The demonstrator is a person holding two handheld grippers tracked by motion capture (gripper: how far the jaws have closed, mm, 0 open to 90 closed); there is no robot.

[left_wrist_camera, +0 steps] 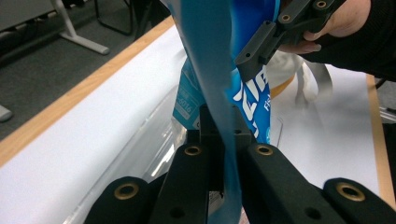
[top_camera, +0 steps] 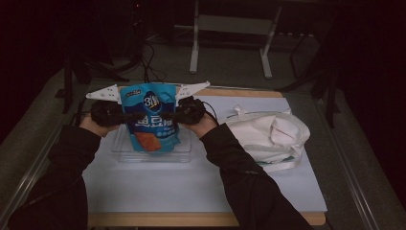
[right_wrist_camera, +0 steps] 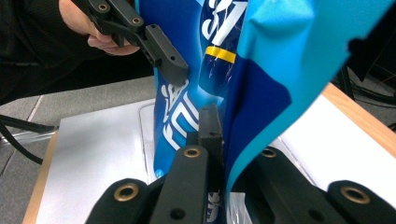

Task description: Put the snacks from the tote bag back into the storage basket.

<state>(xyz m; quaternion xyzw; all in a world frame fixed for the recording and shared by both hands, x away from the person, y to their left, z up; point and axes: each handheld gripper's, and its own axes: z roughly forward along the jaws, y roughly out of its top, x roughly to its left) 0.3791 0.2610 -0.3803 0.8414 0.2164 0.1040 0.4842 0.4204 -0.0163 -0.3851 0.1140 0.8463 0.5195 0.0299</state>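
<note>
Snack bag (top_camera: 150,117), soft, light crinkly film, held upright above a clear tray (top_camera: 152,154); left gripper (top_camera: 125,116) and right gripper (top_camera: 168,115) jaws pinch its side edges, the sensible hold.

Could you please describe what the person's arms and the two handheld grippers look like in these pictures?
Both forearms wear dark, near-black long sleeves, and the hands are bare. The left gripper and right gripper look alike: black bodies with two broad black jaws carrying brass-coloured ringed holes. Each carries a pale three-cornered plate on top. A thin black cable trails from the right gripper.
</note>
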